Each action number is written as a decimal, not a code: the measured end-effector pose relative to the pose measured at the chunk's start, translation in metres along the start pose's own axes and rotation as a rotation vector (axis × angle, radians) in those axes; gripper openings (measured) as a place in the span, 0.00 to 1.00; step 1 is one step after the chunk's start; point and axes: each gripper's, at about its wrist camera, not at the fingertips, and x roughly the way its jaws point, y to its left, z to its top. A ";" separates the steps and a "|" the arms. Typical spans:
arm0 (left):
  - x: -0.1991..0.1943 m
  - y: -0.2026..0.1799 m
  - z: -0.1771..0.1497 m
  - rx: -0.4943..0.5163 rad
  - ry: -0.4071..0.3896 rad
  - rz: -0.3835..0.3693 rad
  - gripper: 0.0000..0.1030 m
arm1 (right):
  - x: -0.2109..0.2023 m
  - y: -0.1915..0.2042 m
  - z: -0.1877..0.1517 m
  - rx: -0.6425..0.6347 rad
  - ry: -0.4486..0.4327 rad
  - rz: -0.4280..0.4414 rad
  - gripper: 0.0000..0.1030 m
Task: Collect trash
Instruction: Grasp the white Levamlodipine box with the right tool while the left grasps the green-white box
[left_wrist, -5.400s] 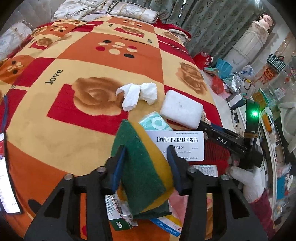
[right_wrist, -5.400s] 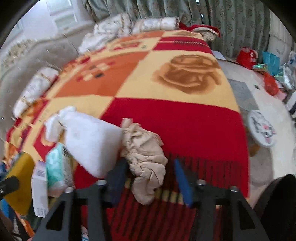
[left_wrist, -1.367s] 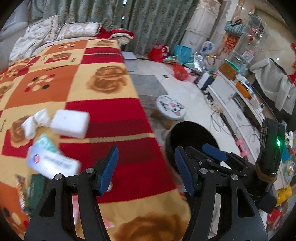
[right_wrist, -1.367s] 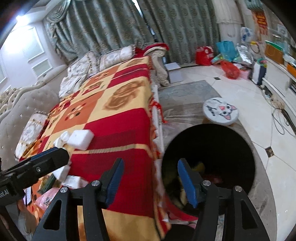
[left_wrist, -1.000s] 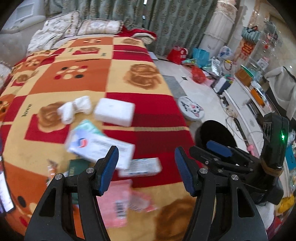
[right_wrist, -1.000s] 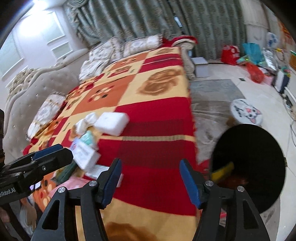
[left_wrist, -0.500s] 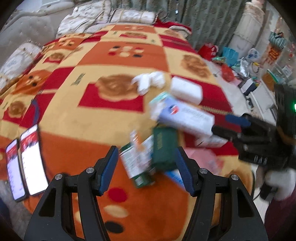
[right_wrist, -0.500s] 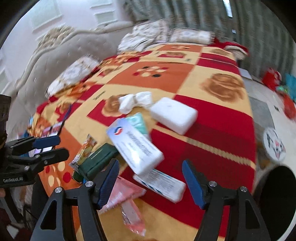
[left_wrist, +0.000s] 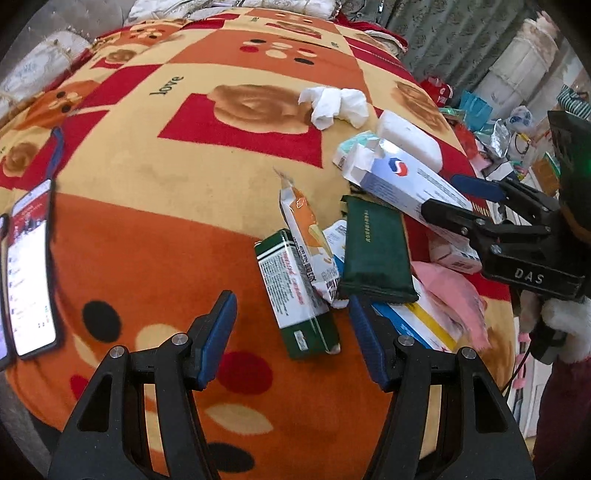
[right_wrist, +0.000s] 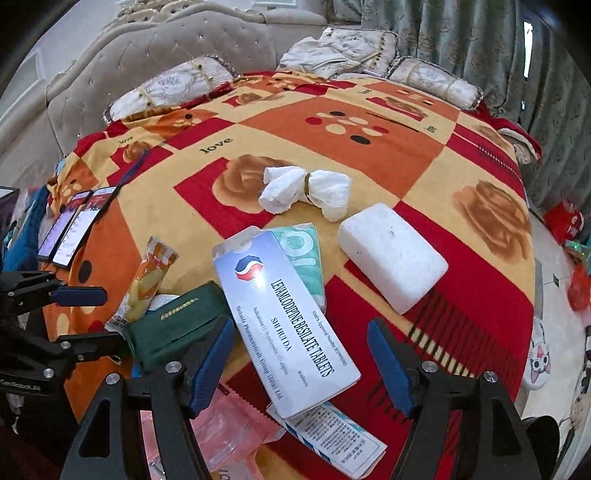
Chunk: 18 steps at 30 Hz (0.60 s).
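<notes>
Bright, even daylight, perhaps from the curtained side; soft shadows, sharp centres, strong fisheye bending, dark corners.

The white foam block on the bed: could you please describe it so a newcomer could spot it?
On the red-and-orange patterned blanket, look right of the knotted white tissue bundle. The white foam block lies there alone, plain, thick and unprinted, unlike the lettered tablet box.

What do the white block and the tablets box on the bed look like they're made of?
White block: probably foam, since it is matte, with rounded edges and a speckled, faintly dented face. Tablets box: thin printed cardboard, slightly glossy, with an open tuck flap at one end.
</notes>
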 end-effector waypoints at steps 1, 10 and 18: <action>0.001 0.002 0.001 -0.006 0.007 -0.007 0.60 | 0.002 0.001 0.000 -0.001 0.004 0.001 0.70; 0.007 0.011 0.005 0.019 0.029 -0.015 0.53 | 0.017 0.005 0.003 0.026 0.019 0.004 0.68; 0.000 0.010 0.015 0.046 -0.014 -0.009 0.22 | -0.004 0.007 -0.001 0.049 -0.045 0.000 0.46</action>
